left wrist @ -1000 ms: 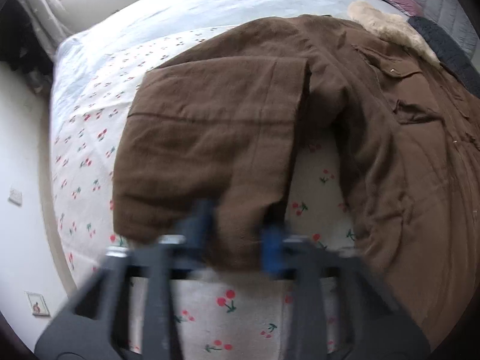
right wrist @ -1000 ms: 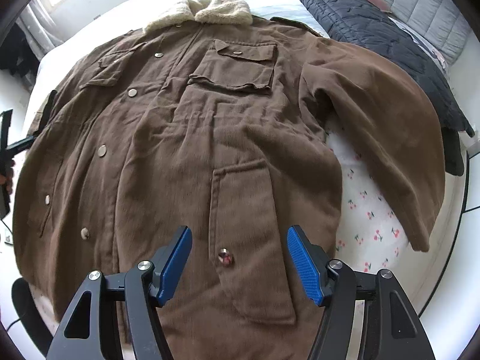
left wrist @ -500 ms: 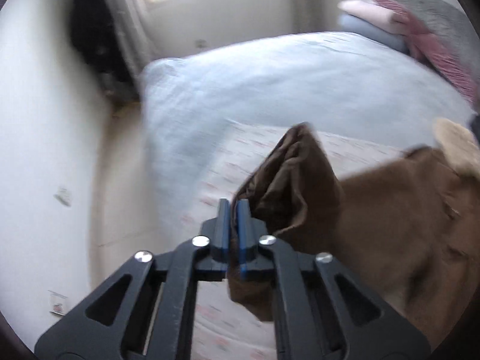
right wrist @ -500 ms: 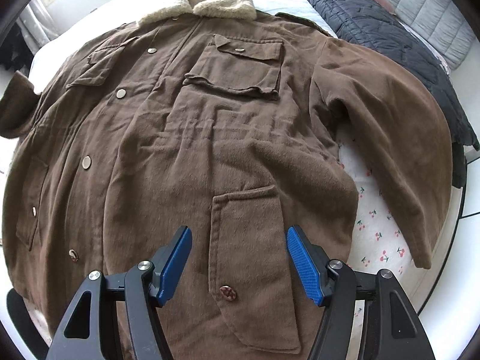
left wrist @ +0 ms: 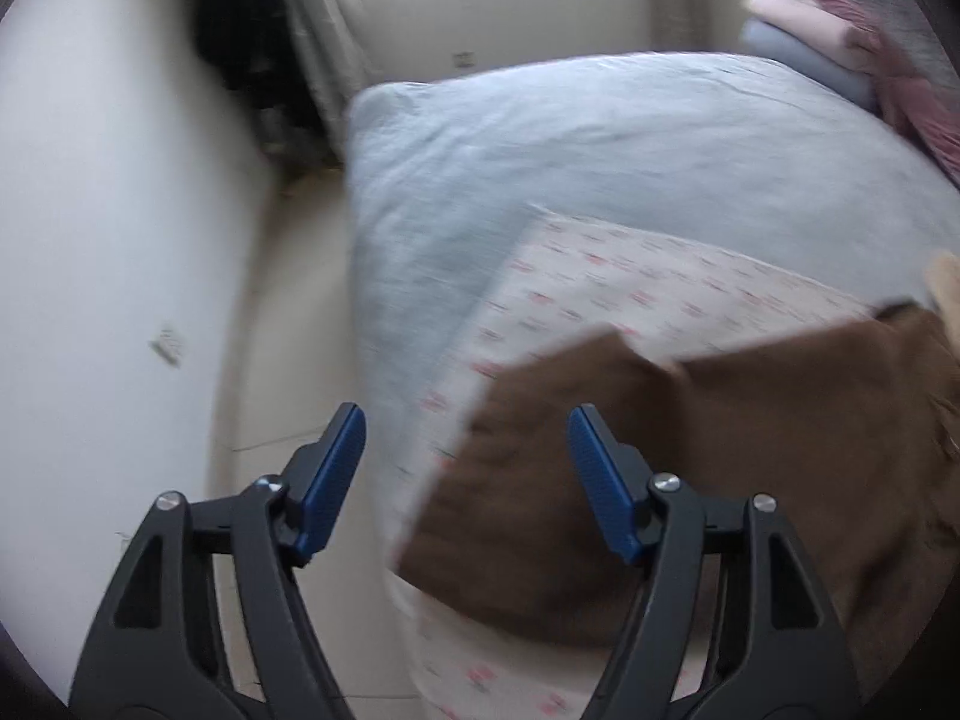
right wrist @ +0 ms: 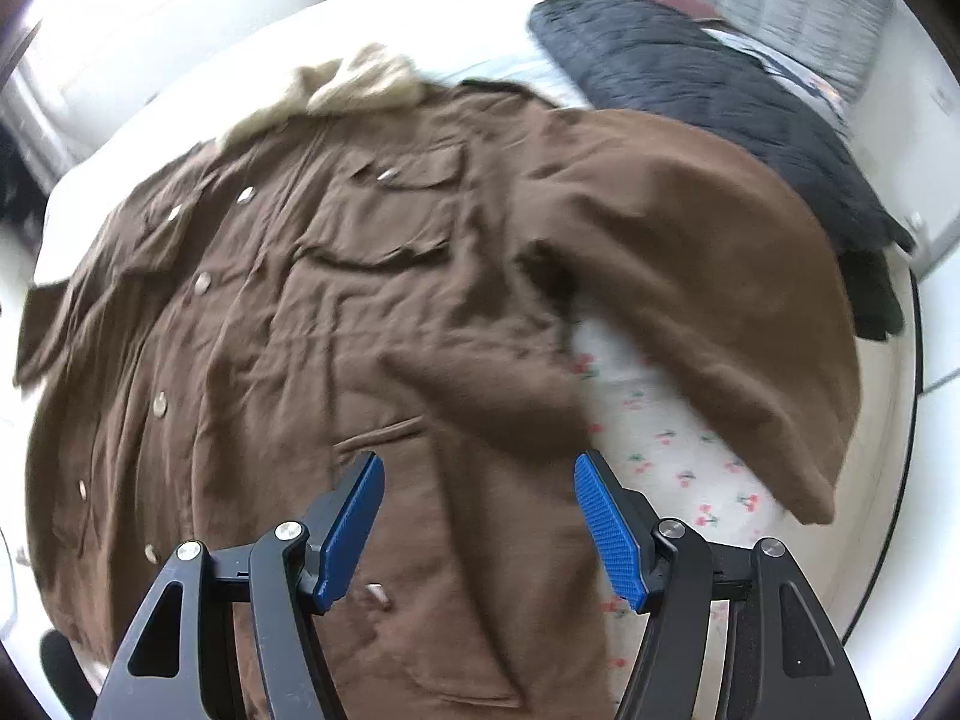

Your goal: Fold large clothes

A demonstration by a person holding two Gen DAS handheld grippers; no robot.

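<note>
Left gripper (left wrist: 465, 480) opening, nothing between the blue pads; brown sleeve (left wrist: 630, 450), pinched half a second ago, now dropped at about four o'clock, apparently onto the coat (blurred). Right gripper (right wrist: 477, 516) spread and empty over brown coat (right wrist: 336, 312) lying flat on the cherry-print sheet (right wrist: 690, 456); far sleeve (right wrist: 720, 276) at two o'clock unfolded.

Left gripper (left wrist: 465, 480) fingers opening, nothing between; right gripper (right wrist: 477, 531) fingers apart, empty.
</note>
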